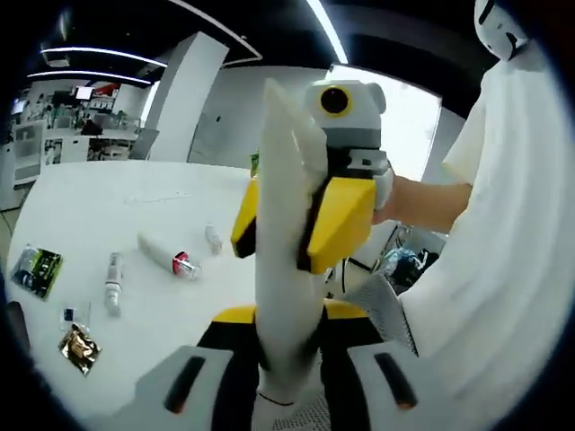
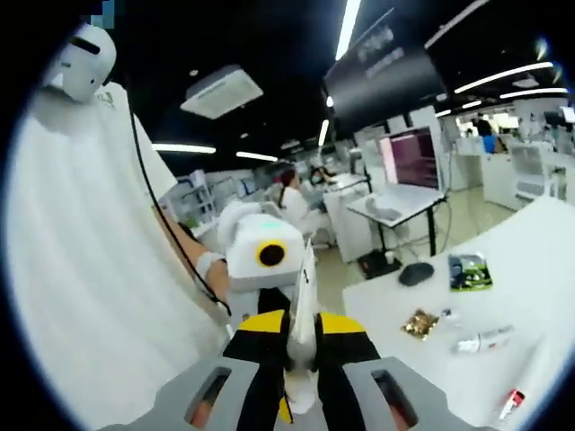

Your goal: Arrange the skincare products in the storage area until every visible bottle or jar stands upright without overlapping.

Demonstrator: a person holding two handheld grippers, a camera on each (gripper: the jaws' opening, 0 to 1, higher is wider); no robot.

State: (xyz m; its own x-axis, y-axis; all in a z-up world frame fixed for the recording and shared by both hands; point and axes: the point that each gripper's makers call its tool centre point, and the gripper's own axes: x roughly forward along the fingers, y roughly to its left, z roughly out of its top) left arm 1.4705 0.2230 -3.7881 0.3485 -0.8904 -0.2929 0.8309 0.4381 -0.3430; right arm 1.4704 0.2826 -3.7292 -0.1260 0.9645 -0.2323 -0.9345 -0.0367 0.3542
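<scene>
Left gripper (image 1: 289,382) jaws closed on the base of a white tube (image 1: 286,269), held up at 12 o'clock. Right gripper (image 1: 305,235) clamps the same tube higher up, yellow pads either side; in its own view (image 2: 301,382) the tube (image 2: 303,328) sits edge-on between them. On the table (image 1: 99,193): red-capped tube (image 1: 167,254), small bottle (image 1: 213,238), pump bottle (image 1: 112,284), sachets (image 1: 36,269) at 9 o'clock.

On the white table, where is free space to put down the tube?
Bare tabletop lies beyond the lying bottles. It is crowded nearer: the red-capped tube, small bottle, green packet and gold sachet.
</scene>
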